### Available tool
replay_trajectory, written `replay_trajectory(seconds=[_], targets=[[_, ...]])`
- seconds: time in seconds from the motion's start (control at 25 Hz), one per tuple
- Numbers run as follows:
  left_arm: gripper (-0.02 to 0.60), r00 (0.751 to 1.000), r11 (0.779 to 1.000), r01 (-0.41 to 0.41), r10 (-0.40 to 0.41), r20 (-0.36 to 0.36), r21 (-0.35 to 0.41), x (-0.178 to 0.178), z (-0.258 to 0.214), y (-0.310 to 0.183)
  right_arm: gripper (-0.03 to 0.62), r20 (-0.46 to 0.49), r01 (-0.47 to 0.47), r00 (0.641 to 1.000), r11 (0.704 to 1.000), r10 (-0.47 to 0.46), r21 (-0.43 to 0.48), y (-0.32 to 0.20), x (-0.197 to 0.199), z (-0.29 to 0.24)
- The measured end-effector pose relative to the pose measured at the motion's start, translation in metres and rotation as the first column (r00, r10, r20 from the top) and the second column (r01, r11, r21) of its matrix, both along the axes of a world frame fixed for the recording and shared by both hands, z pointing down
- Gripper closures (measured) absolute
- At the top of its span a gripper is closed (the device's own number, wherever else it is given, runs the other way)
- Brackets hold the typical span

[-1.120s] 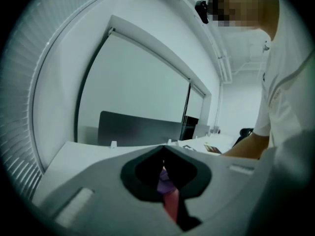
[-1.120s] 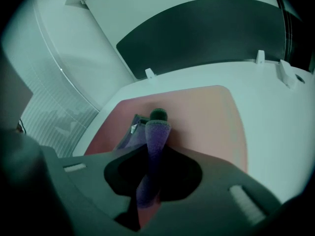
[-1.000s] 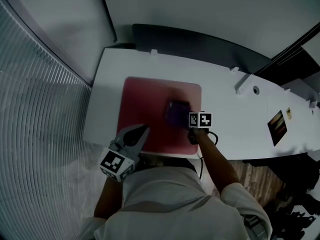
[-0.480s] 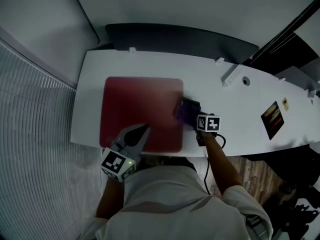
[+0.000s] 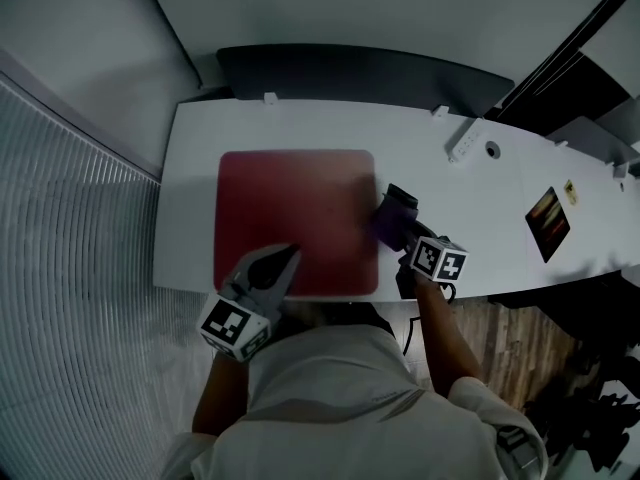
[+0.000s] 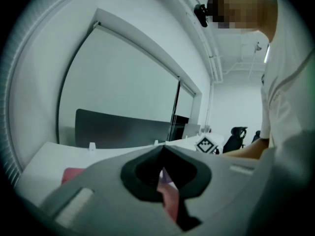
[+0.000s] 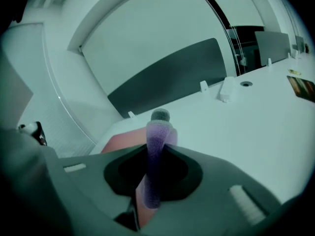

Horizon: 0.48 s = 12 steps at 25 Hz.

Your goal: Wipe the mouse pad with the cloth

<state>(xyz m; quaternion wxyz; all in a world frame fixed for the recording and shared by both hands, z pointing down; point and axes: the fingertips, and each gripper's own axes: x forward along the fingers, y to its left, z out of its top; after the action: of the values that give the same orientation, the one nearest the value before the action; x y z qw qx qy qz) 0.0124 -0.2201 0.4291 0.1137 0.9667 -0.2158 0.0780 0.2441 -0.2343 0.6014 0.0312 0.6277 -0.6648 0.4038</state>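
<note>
The right gripper [image 5: 403, 230] squeezes the purple cloth [image 5: 392, 216] by the right edge of the red mouse pad [image 5: 290, 213]. The left gripper [image 5: 286, 254], lower left, is closed and empty.

table [image 5: 300, 128]: white, long, runs 9 to 3 o'clock
mouse pad [image 5: 290, 218]: red, flat on table, toward 9 o'clock end
cloth [image 5: 392, 216]: purple, at pad's 3 o'clock edge
power strip [image 5: 465, 144]: white, 1 o'clock of pad, near far edge
dark card [image 5: 549, 224]: flat, 3 o'clock end, well apart from pad
</note>
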Motion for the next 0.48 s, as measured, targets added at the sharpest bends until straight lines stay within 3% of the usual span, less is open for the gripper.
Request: replay_trajectory(seconds=[0.2, 0.48], targets=[[0.581, 0.999, 0.999, 0.048, -0.048, 0.005, 0.012, -0.073, -0.002, -0.005, 0.537, 0.059, 0.054, 0.996, 0.991, -0.061, 0.119, -0.021, -0.088, -0.05], [0.581, 0.986, 0.986, 0.169, -0.169, 0.0, 0.009, -0.177, -0.006, -0.001, 0.537, 0.119, 0.274, 0.948, 0.946, -0.296, 0.175, -0.048, -0.242, -0.071]])
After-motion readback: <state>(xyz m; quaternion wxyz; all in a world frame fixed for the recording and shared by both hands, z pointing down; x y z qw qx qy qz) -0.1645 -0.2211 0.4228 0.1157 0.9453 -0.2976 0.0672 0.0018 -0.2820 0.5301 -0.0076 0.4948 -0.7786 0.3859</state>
